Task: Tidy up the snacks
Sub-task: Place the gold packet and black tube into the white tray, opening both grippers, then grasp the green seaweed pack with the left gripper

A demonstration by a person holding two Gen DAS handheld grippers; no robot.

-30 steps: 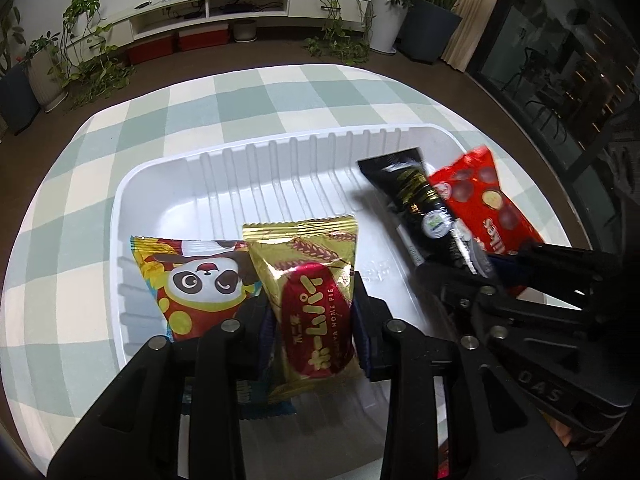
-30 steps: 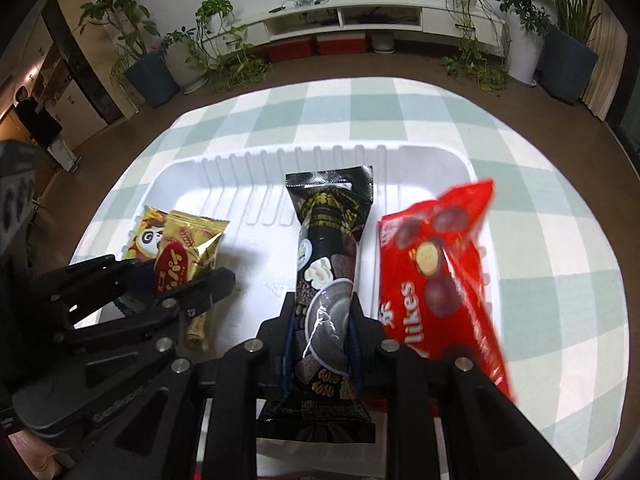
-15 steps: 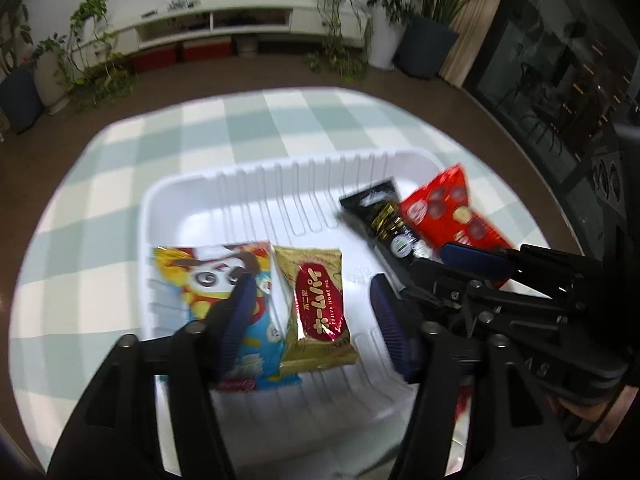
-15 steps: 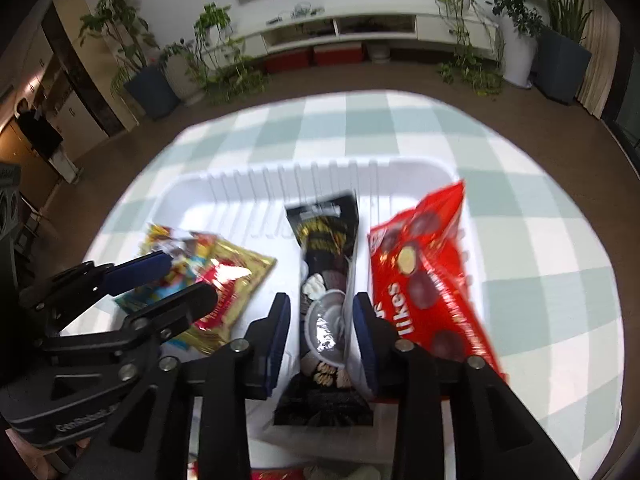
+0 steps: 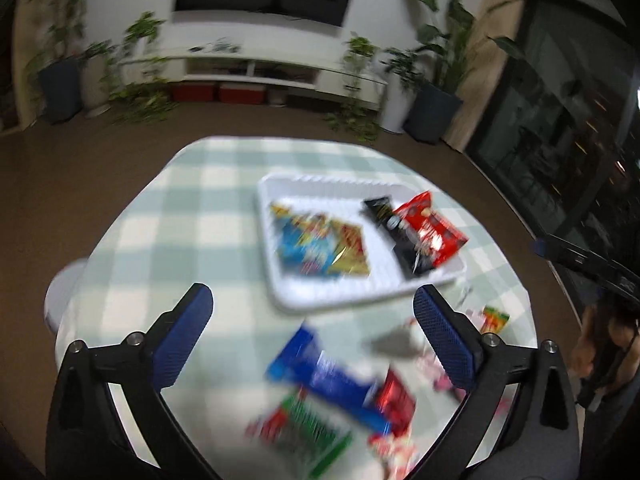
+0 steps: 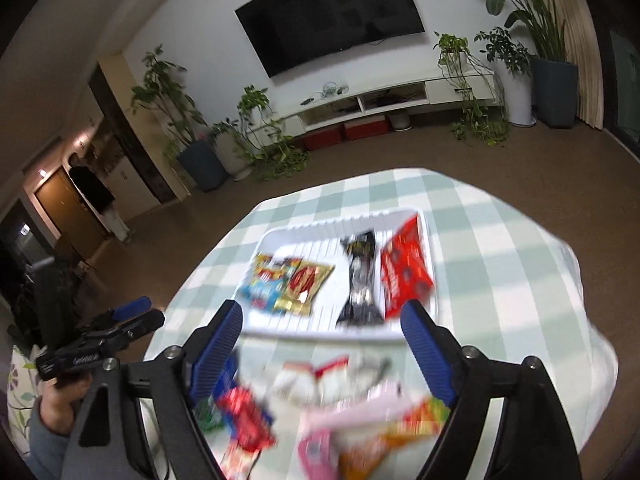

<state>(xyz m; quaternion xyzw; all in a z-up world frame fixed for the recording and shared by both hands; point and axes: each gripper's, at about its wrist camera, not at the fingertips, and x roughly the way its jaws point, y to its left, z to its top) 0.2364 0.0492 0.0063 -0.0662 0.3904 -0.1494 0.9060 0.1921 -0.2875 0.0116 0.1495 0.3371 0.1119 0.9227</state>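
Observation:
A white tray (image 5: 276,276) (image 6: 426,224) on the checked table holds a panda packet (image 5: 300,240) (image 6: 264,284), a gold pie packet (image 5: 352,252) (image 6: 306,286), a black packet (image 5: 394,236) (image 6: 360,276) and a red packet (image 5: 432,228) (image 6: 404,276), side by side. My left gripper (image 5: 314,312) is open and empty, high above loose snacks near the table's front. My right gripper (image 6: 326,334) is open and empty, also raised behind the tray. Both views are blurred.
Loose snacks lie in front of the tray: a blue bar (image 5: 328,376), a green packet (image 5: 316,436), red and pink packets (image 6: 248,412) (image 6: 320,444). The table (image 5: 192,232) is round with floor all around. Potted plants and a TV shelf stand far behind.
Both grippers let go of their packets, opened wide and pulled back and up from the tray. The gold and black packets now lie in the tray.

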